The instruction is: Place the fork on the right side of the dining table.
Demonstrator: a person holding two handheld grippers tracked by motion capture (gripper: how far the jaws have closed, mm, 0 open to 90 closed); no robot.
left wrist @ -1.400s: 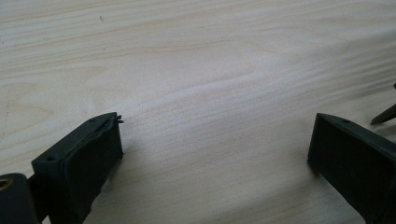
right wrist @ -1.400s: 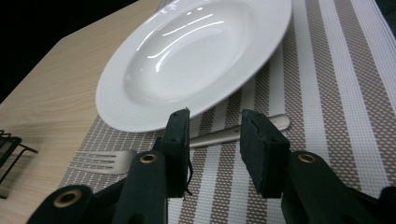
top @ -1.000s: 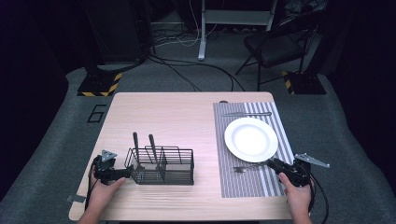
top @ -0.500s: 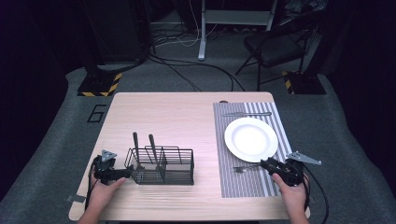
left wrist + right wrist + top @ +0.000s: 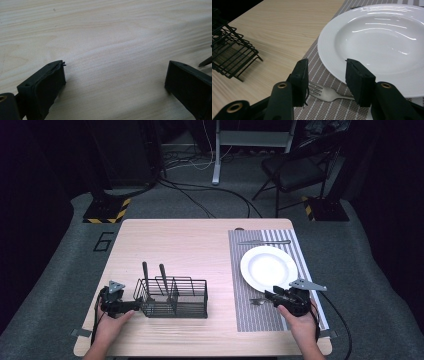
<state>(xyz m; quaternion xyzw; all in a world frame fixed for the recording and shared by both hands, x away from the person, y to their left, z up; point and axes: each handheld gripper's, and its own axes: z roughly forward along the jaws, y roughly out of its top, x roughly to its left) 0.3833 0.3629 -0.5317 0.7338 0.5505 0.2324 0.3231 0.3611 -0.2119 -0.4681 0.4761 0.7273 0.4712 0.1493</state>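
Right tool (image 5: 327, 75) jaws apart astride fork (image 5: 324, 92), plate (image 5: 382, 42) just beyond | left tool (image 5: 115, 82) jaws wide apart over bare surface (image 5: 107, 37) | high view: left tool touching wire caddy (image 5: 175, 297)

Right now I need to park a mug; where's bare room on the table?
Bare wood spans the far-left half, between the wire caddy and the striped placemat. Crowded: the mat carries the plate, fork and knife.
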